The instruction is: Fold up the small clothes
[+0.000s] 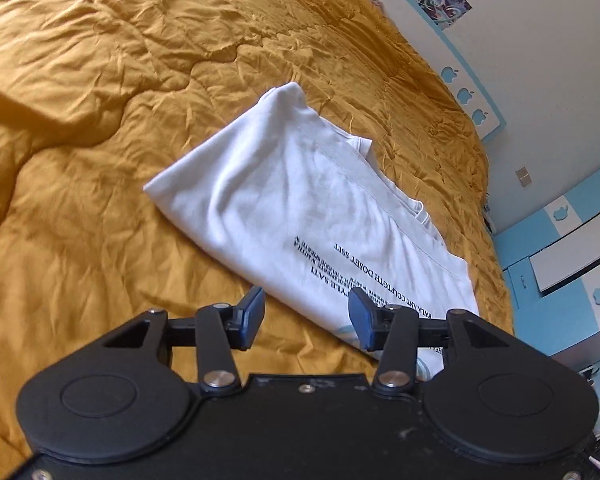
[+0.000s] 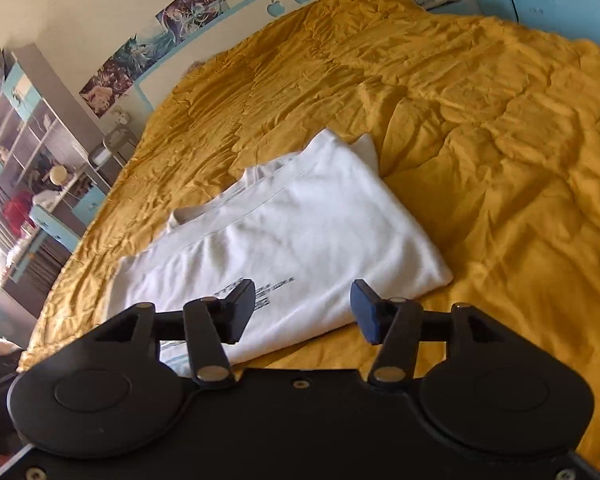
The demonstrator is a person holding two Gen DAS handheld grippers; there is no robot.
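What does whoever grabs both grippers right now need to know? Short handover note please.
Left gripper: open, nothing between the pads, poised over the near printed edge of the white T-shirt.
Right gripper: open, empty, above the shirt's near edge.
Shirt: lies on the mustard bedspread, already folded into a layered panel, black print facing up, sleeve layers showing at one side.
Done: at least one fold.
Left: probably one more fold to make it compact, then tidy the edges.

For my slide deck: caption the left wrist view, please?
Open left gripper above a folded white T-shirt on a mustard bedspread.
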